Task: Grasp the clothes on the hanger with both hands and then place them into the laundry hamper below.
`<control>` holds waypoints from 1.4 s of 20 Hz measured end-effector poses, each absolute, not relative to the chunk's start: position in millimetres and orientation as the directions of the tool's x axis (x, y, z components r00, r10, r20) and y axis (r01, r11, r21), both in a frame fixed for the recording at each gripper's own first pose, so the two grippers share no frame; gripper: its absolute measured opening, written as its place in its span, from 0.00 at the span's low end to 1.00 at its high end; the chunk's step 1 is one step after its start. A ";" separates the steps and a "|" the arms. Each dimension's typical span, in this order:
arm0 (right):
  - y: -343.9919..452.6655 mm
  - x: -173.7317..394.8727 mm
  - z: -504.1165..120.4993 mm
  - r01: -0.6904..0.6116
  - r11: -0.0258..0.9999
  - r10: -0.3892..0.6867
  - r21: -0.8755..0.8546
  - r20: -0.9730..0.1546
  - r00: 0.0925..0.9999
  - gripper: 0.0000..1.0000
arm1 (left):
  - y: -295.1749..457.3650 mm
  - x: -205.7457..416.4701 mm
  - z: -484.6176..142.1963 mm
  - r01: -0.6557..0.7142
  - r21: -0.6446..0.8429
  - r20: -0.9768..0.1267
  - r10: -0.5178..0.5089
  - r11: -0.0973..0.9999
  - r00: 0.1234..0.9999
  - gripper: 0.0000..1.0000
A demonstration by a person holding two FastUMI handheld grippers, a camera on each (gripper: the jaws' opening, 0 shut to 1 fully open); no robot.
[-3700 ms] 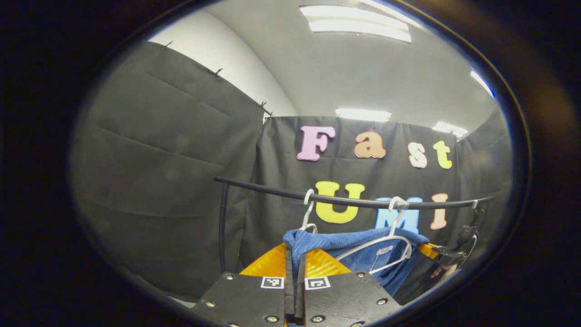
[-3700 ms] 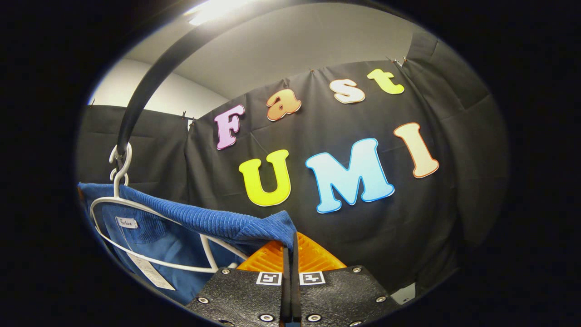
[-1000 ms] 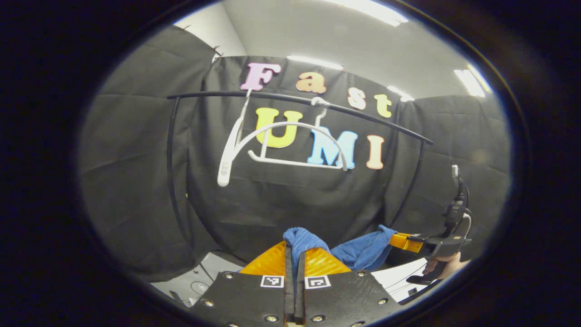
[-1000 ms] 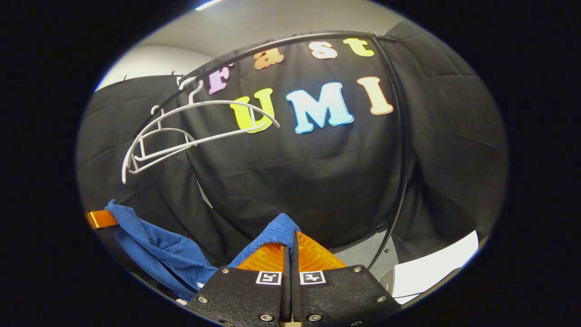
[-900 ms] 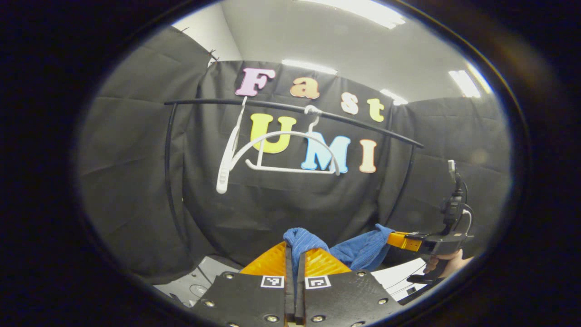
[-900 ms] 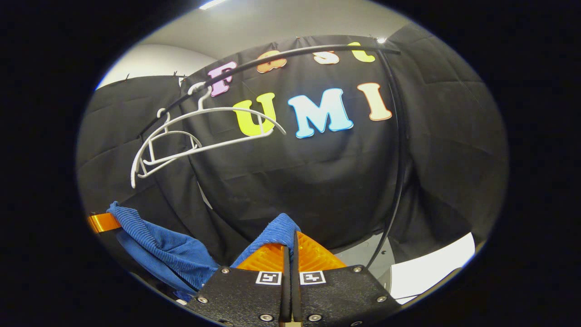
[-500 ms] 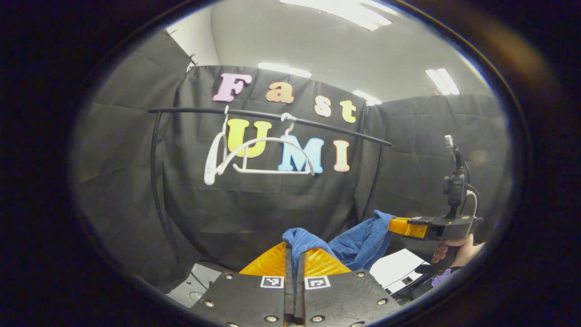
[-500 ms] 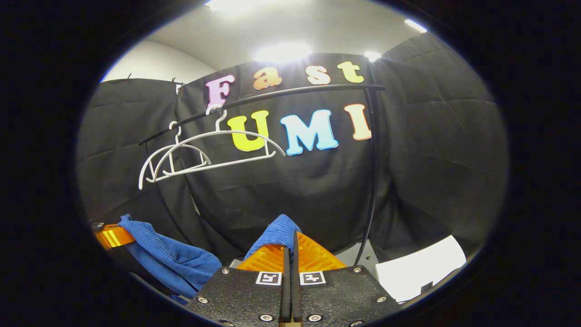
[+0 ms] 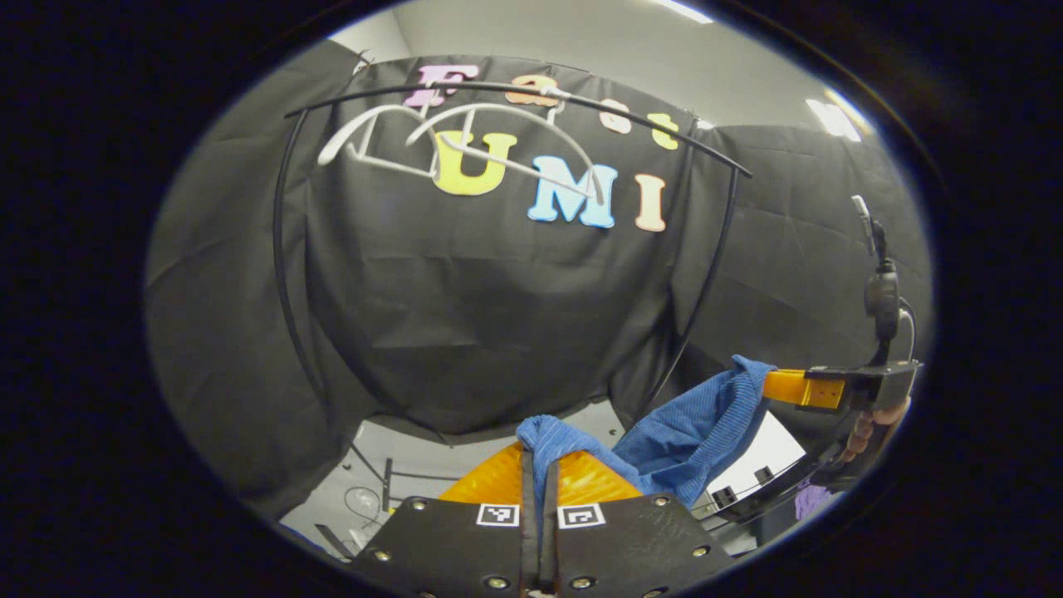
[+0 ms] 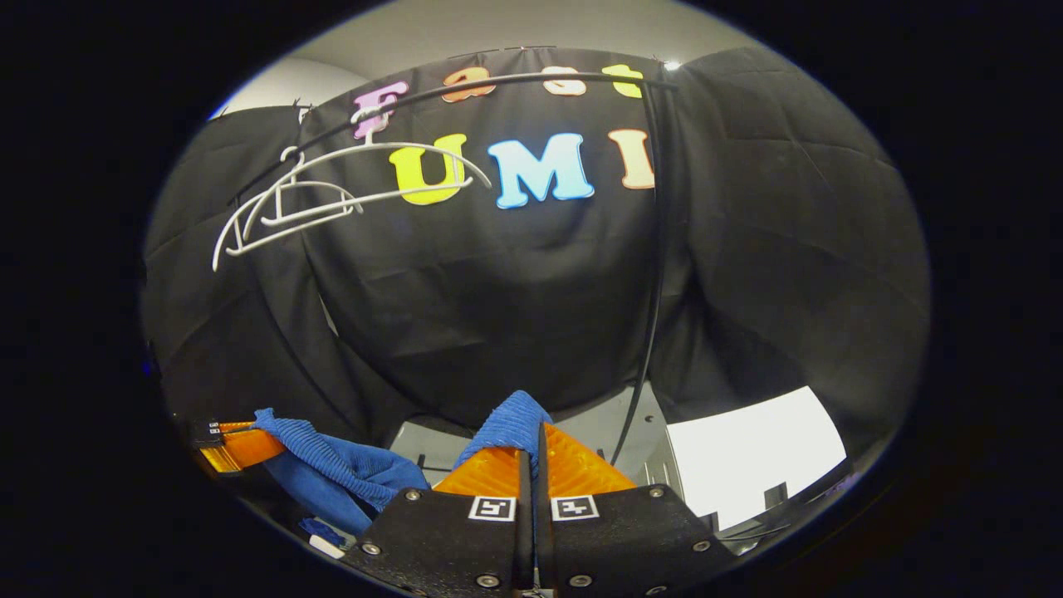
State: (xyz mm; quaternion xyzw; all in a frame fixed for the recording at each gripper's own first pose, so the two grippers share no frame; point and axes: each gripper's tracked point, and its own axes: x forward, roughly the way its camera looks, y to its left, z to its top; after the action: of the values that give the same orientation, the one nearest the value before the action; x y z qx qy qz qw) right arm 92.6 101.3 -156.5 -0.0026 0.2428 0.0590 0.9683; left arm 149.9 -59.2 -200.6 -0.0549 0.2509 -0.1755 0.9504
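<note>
Blue shirt (image 9: 677,428) off the hangers (image 9: 465,145) and slung between both grippers, well below the rail (image 9: 515,91). Left gripper (image 9: 538,465) clenched on one bunched end, right gripper (image 10: 528,453) clenched on the other, cloth sagging in between.

Carrying step now, by the look of it: down toward the hamper, not yet sighted. Best done by keeping both pinches firm, since only small folds sit between the fingers. Worth lowering both ends together and level, so no end slips or drags. Worth bringing the ends closer over the hamper's mouth, so the hanging middle drops in first. Letting go only once the bulk rests inside.

Left gripper view: right gripper (image 9: 785,388) out at the right edge, a hand (image 9: 872,419) wrapped on its handle, and the cloth span running up to it. Floor (image 9: 432,473) and stand feet (image 9: 390,490) down at the bottom too.

Right gripper view: left gripper (image 10: 241,444) at the lower left edge with the cloth draped from it. Also a bright white panel (image 10: 747,465) at lower right, and the rail's upright post (image 10: 656,274) running down the middle.
</note>
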 end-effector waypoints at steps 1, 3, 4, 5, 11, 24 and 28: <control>98.1 93.9 -170.9 -0.107 0.994 0.106 0.026 -0.493 0.863 0.01 | -57.6 150.2 -214.2 0.298 -0.201 -0.477 -0.359 0.933 0.802 0.02; 95.9 96.3 -202.1 -0.093 0.995 0.099 0.038 -0.535 0.839 0.01 | -60.7 148.1 -230.5 0.271 -0.174 -0.533 -0.322 0.947 0.783 0.06; 95.5 95.6 -217.4 -0.088 0.995 0.095 0.039 -0.557 0.825 0.02 | -61.6 146.4 -243.5 0.265 -0.171 -0.550 -0.315 0.949 0.773 0.03; 96.1 97.6 -233.9 -0.084 0.996 0.092 0.040 -0.580 0.810 0.02 | -62.5 145.5 -258.1 0.254 -0.170 -0.572 -0.305 0.952 0.761 0.03; 92.6 91.0 -322.0 -0.043 0.999 0.055 0.034 -0.687 0.724 0.02 | -66.3 132.1 -334.9 0.216 -0.150 -0.700 -0.258 0.965 0.666 0.06; 111.0 96.0 -381.3 -0.114 0.993 0.069 -0.013 -0.732 0.678 0.02 | -75.8 133.5 -391.0 0.202 -0.137 -0.758 -0.234 0.970 0.609 0.03; 114.8 90.4 -381.1 -0.109 0.994 0.083 0.013 -0.742 0.665 0.05 | -75.2 135.1 -390.7 0.201 -0.121 -0.760 -0.221 0.972 0.611 0.03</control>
State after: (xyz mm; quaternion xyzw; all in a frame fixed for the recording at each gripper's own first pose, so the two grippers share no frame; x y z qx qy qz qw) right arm 90.4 114.8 -381.1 -0.0162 0.4057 0.0526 0.9123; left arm 135.1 -75.2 -390.7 -0.0119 0.4250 -0.1177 0.8974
